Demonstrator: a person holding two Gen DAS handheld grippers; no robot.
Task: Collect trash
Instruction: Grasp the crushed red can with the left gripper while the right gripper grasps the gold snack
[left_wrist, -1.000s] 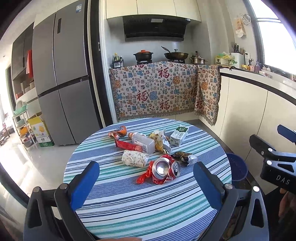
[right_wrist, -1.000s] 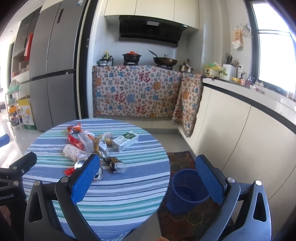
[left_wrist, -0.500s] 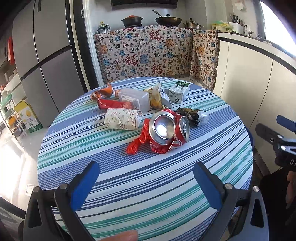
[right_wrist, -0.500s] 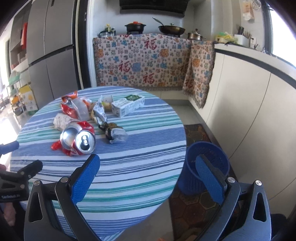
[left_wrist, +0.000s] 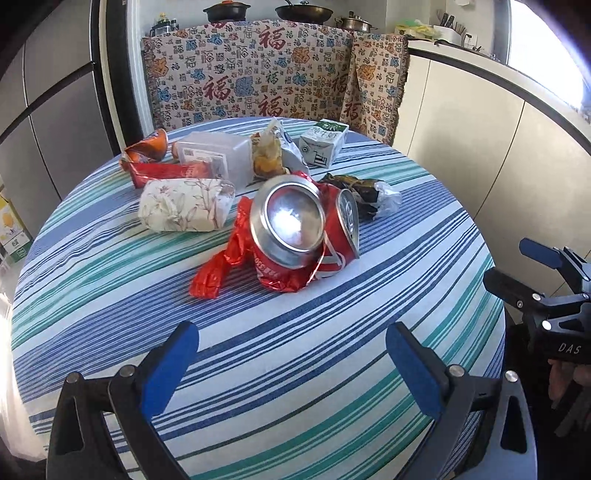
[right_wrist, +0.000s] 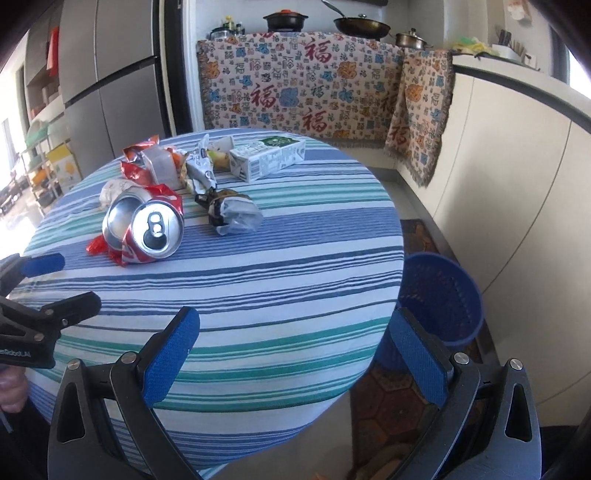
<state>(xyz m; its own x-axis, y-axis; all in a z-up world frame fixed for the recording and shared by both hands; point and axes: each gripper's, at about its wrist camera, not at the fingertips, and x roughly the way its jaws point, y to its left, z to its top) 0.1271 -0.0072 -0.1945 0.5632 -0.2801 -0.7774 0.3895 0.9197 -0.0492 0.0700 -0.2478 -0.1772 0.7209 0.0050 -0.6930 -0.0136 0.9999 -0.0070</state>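
Note:
A crushed red can (left_wrist: 295, 229) (right_wrist: 147, 227) lies mid-table on a red wrapper (left_wrist: 218, 266), with other trash behind it: a floral packet (left_wrist: 184, 205), a clear plastic box (left_wrist: 216, 155), a milk carton (left_wrist: 323, 142) (right_wrist: 267, 157), a dark wrapper with clear plastic (left_wrist: 365, 195) (right_wrist: 231, 212) and snack bags (left_wrist: 146, 149). My left gripper (left_wrist: 291, 369) is open, a short way in front of the can, nothing between its fingers. My right gripper (right_wrist: 291, 354) is open over the table's near right edge, also seen in the left wrist view as the right gripper (left_wrist: 535, 273).
The round table wears a striped cloth (left_wrist: 295, 369) (right_wrist: 277, 258). A blue mesh bin (right_wrist: 439, 299) stands on the floor right of the table. A patterned cloth (left_wrist: 258, 74) drapes the counter behind, a grey fridge (right_wrist: 107, 81) at the left, white cabinets (right_wrist: 517, 166) at the right.
Both grippers have moved forward and tilted down toward the table; the can and the trash look larger and nearer. Both stayed open.

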